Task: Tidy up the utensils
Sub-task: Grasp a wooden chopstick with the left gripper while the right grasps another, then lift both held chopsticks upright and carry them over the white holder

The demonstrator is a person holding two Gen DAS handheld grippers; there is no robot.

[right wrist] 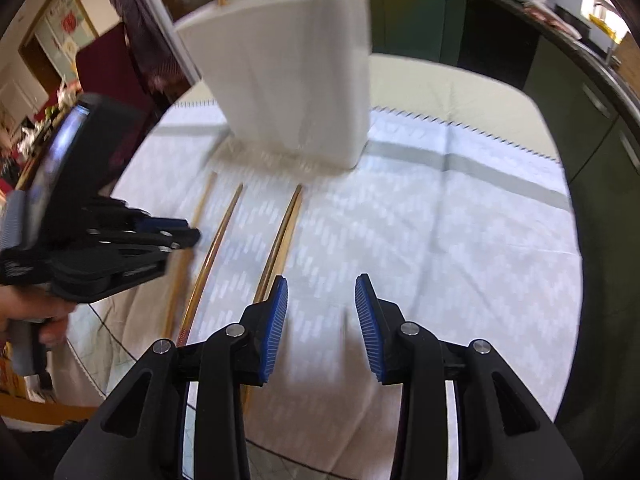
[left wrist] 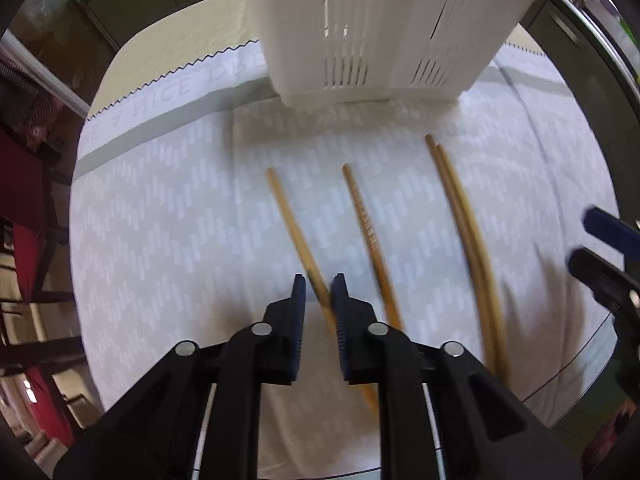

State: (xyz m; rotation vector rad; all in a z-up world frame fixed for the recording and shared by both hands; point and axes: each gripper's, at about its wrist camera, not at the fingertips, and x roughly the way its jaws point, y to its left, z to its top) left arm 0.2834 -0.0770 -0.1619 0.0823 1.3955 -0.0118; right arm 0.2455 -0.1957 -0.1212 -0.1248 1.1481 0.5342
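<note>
- We find four wooden chopsticks on the patterned cloth [left wrist: 160,220], in front of the white slotted holder [left wrist: 372,40]: a left chopstick [left wrist: 290,220], a middle chopstick [left wrist: 362,216] and a touching pair [left wrist: 460,208].
- We judge them light, stiff and smooth; they may roll, so we grip across the shaft, near mid-length.
- Our left gripper [left wrist: 319,292] is clamped on the left chopstick, low against the cloth.
- Our right gripper [right wrist: 321,296] stands apart and empty, just beside the pair.
- More chopsticks already stand in the holder.
- We see nothing blocking the holder; the two grippers work close together.
</note>
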